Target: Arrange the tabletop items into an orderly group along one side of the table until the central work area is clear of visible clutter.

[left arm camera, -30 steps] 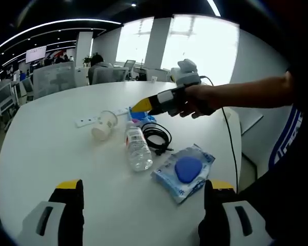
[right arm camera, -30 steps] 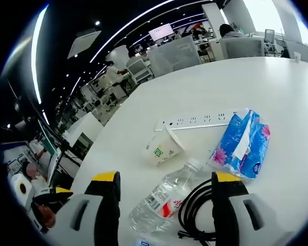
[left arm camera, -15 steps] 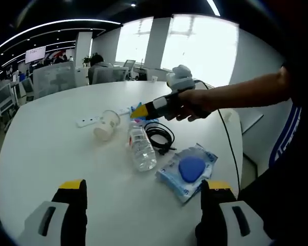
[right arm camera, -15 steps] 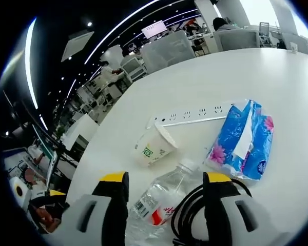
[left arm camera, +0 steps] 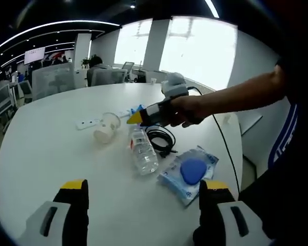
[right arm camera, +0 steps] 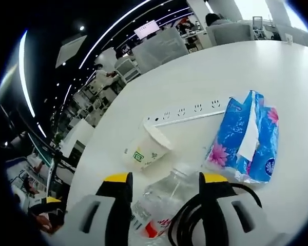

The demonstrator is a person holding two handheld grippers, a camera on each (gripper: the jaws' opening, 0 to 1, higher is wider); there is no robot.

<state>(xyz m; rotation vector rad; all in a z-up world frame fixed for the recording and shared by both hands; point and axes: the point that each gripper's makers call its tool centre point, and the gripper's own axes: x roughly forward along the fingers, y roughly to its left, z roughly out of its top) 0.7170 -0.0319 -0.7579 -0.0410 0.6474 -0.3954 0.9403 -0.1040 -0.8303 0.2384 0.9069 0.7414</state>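
Left gripper view: white round worktop [left arm camera: 51,148] carries a loose cluster of items, taken here relative to the clear water bottle [left arm camera: 143,151], which lies on its side near the worktop's middle. A paper cup [left arm camera: 106,127] lies tipped over just left of the bottle's cap end; a white power strip [left arm camera: 92,122] runs beyond the cup. A coiled black cable [left arm camera: 161,138] lies just right of the bottle, touching or nearly so. A blue-and-white packet [left arm camera: 191,171] with a blue oval on it sits right of the bottle's base, near the worktop edge. Left tongs [left arm camera: 143,197] are apart, empty, held well short of the bottle. The right tongs [left arm camera: 136,117], held in a person's hand [left arm camera: 187,110], reach in from the right with the yellow tips above the bottle's cap end; whether they touch cannot be told. Right gripper view: right tongs [right arm camera: 164,180] stand apart, straddling the bottle [right arm camera: 161,197] near its neck, not closed on it. The cup [right arm camera: 143,148] lies just beyond and left of the bottle, with the power strip [right arm camera: 187,114] behind it. A blue floral tissue pack [right arm camera: 249,137] lies right of the bottle; the cable [right arm camera: 195,220] curls against the bottle's right side, by the right jaw.
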